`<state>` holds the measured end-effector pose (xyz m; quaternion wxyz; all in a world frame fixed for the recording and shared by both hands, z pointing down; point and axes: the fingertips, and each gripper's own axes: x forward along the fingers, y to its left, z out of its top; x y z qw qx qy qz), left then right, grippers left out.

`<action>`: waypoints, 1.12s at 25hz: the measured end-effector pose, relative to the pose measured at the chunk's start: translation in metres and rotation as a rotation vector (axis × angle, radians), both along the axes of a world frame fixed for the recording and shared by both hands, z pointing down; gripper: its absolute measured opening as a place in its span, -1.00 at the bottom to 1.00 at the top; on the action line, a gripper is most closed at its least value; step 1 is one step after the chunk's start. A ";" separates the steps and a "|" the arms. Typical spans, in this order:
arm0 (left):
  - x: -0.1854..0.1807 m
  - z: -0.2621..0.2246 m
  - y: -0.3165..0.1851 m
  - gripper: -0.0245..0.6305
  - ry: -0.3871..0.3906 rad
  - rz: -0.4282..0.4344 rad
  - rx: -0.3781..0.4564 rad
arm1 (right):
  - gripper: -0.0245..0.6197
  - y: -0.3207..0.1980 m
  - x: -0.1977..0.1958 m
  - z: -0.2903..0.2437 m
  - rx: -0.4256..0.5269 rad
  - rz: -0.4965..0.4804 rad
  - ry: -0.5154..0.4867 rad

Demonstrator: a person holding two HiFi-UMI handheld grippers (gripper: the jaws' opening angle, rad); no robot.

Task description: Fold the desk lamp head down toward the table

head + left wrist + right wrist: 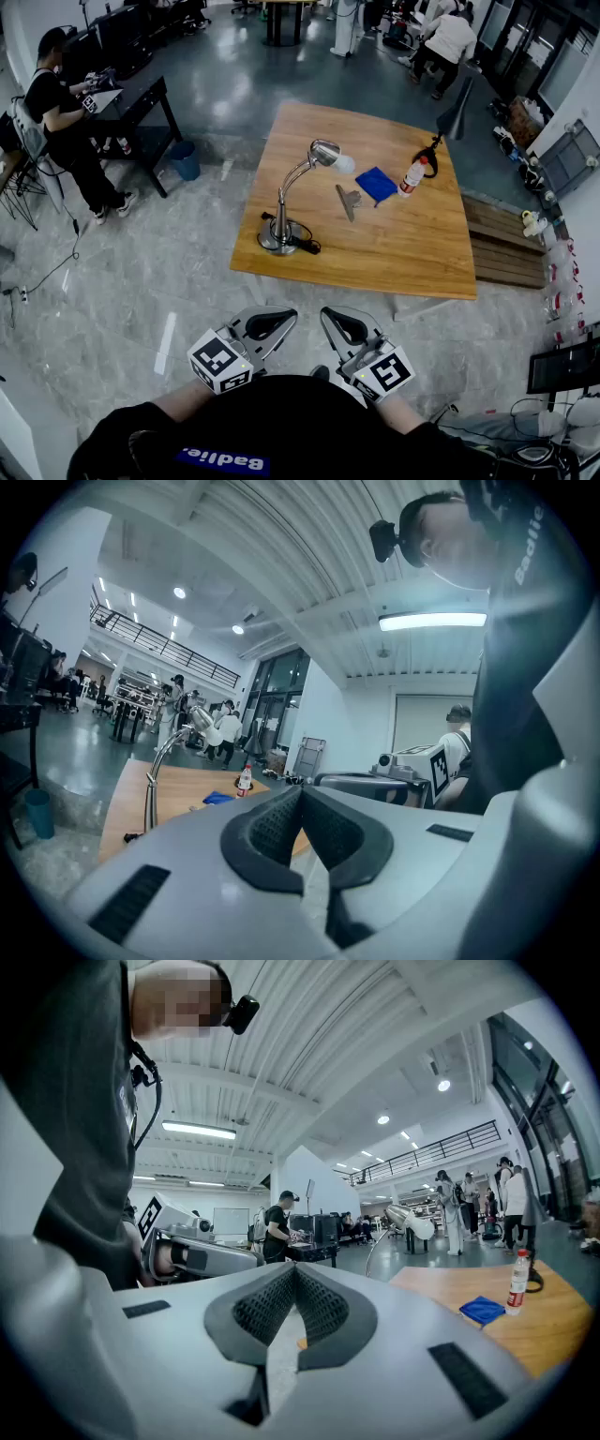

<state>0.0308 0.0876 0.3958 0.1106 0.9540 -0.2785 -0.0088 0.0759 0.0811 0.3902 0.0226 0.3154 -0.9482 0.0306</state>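
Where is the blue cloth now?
In the head view the blue cloth lies on the wooden table, right of the desk lamp head, between a grey tool and a plastic bottle.

White lettering "Badlie" [222,460] on blue patch, person's black shirt [291,417], upside down from the head view

A blue cloth [377,184] lies between a grey metal clip [348,202] and an upright red-capped bottle [412,176]. Far left, a seated person [58,117] works at a dark counter [141,98], with a blue bin [186,160] beside it.
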 end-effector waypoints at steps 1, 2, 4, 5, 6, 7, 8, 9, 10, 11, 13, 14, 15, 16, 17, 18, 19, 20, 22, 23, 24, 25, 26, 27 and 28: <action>0.001 0.001 0.000 -0.90 -0.002 -0.001 -0.002 | -0.91 0.000 0.000 0.000 0.000 -0.001 0.000; 0.001 0.001 -0.001 -0.90 -0.005 -0.002 -0.004 | -0.91 0.000 0.001 0.000 -0.001 -0.002 0.001; 0.002 0.002 -0.001 -0.90 -0.009 -0.006 -0.006 | -0.91 0.000 0.002 0.000 0.003 -0.004 0.001; 0.002 0.002 -0.001 -0.90 -0.010 -0.007 -0.006 | -0.91 0.000 0.002 -0.001 0.009 -0.004 0.000; 0.002 0.003 -0.001 -0.90 -0.012 -0.008 -0.006 | -0.91 -0.001 0.003 -0.001 0.013 -0.004 -0.002; 0.002 0.004 -0.001 -0.90 -0.014 -0.010 -0.007 | -0.91 -0.001 0.003 -0.001 0.013 -0.004 -0.002; 0.002 0.005 -0.002 -0.90 -0.015 -0.013 -0.008 | -0.91 -0.002 0.003 -0.001 0.011 -0.003 -0.002; 0.002 0.005 -0.003 -0.90 -0.015 -0.016 -0.008 | -0.91 -0.002 0.003 0.000 0.011 -0.003 -0.002; 0.003 0.006 -0.004 -0.90 -0.015 -0.018 -0.008 | -0.91 -0.003 0.004 0.000 0.013 -0.005 -0.001; 0.004 0.006 -0.005 -0.90 -0.013 -0.019 -0.006 | -0.91 -0.005 0.005 0.000 0.015 -0.007 -0.001; 0.009 0.006 -0.007 -0.90 -0.013 -0.018 -0.002 | -0.91 -0.006 0.008 -0.001 0.021 -0.015 -0.008; 0.012 0.007 -0.008 -0.90 -0.017 -0.019 -0.001 | -0.91 -0.007 0.009 -0.002 0.028 -0.020 -0.012; 0.014 0.007 -0.009 -0.90 -0.022 -0.022 -0.001 | -0.90 -0.008 0.010 -0.005 0.042 -0.026 -0.011; 0.016 0.007 -0.011 -0.90 -0.029 -0.026 -0.002 | -0.90 -0.010 0.011 -0.007 0.061 -0.034 -0.004; 0.017 0.008 -0.014 -0.90 -0.036 -0.032 -0.001 | -0.90 -0.011 0.011 -0.008 0.079 -0.043 0.005; 0.019 0.008 -0.017 -0.90 -0.044 -0.038 0.001 | -0.90 -0.012 0.011 -0.009 0.090 -0.054 0.014; 0.022 0.009 -0.020 -0.90 -0.051 -0.046 0.004 | -0.90 -0.014 0.012 -0.009 0.097 -0.066 0.019; 0.025 0.010 -0.023 -0.90 -0.058 -0.053 0.009 | -0.90 -0.015 0.015 -0.009 0.102 -0.077 0.021; 0.034 0.011 -0.029 -0.90 -0.071 -0.069 0.020 | -0.90 -0.018 0.021 -0.010 0.114 -0.100 0.017; 0.038 0.011 -0.032 -0.90 -0.078 -0.079 0.026 | -0.90 -0.020 0.024 -0.010 0.121 -0.113 0.016; 0.041 0.011 -0.036 -0.90 -0.085 -0.092 0.033 | -0.90 -0.022 0.027 -0.010 0.125 -0.126 0.018; 0.043 0.011 -0.041 -0.90 -0.092 -0.109 0.038 | -0.90 -0.025 0.030 -0.010 0.129 -0.140 0.021; 0.044 0.011 -0.046 -0.90 -0.099 -0.129 0.040 | -0.90 -0.028 0.032 -0.010 0.132 -0.155 0.026; 0.044 0.012 -0.051 -0.90 -0.107 -0.151 0.039 | -0.90 -0.031 0.034 -0.010 0.137 -0.168 0.034; 0.043 0.013 -0.057 -0.90 -0.115 -0.172 0.037 | -0.90 -0.035 0.035 -0.009 0.143 -0.175 0.046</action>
